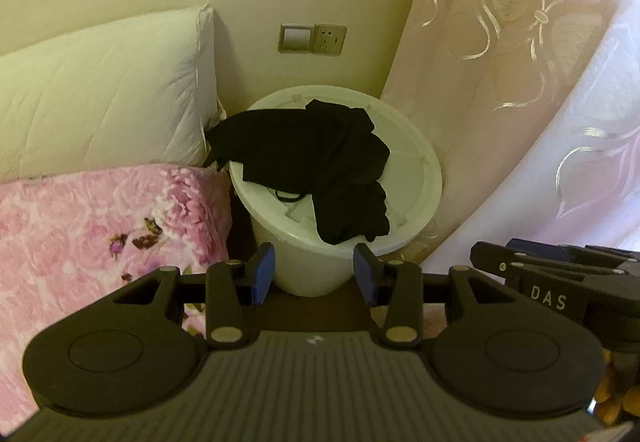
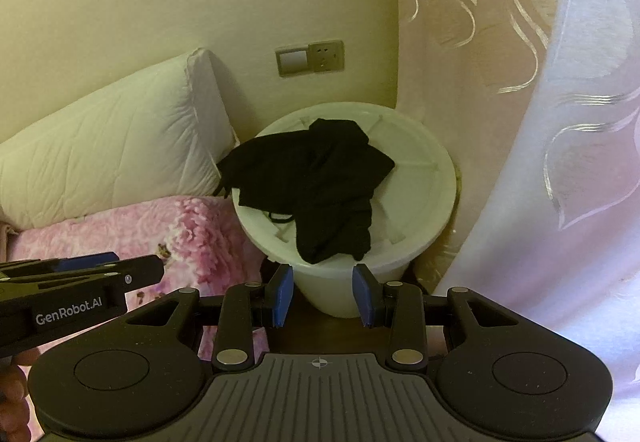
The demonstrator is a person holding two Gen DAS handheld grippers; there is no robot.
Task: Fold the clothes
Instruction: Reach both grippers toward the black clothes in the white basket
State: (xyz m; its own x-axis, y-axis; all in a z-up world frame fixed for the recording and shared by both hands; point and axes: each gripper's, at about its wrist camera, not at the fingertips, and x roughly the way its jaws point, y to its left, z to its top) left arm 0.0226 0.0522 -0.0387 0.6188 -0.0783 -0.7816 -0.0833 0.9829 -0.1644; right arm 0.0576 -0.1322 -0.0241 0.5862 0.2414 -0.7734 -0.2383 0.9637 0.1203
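A crumpled black garment (image 1: 316, 158) (image 2: 320, 182) lies heaped on the top of a round white tub (image 1: 416, 182) (image 2: 424, 198) beside the bed, with one part hanging over the near rim. My left gripper (image 1: 315, 274) hovers in front of the tub, open, nothing between its blue pads (image 1: 264, 274). My right gripper (image 2: 322, 292) is likewise open and empty, short of the tub's near side. Each gripper shows in the other's view: the right one (image 1: 492, 252) at the right edge, the left one (image 2: 132, 270) at the left edge.
A white pillow (image 1: 100, 94) (image 2: 112, 158) leans on the cream wall left of the tub, above a pink floral blanket (image 1: 92, 234) (image 2: 160, 226). A pale patterned curtain (image 1: 520, 82) (image 2: 520, 102) hangs close on the right. A wall switch and socket (image 1: 312, 39) (image 2: 310, 58) sit behind the tub.
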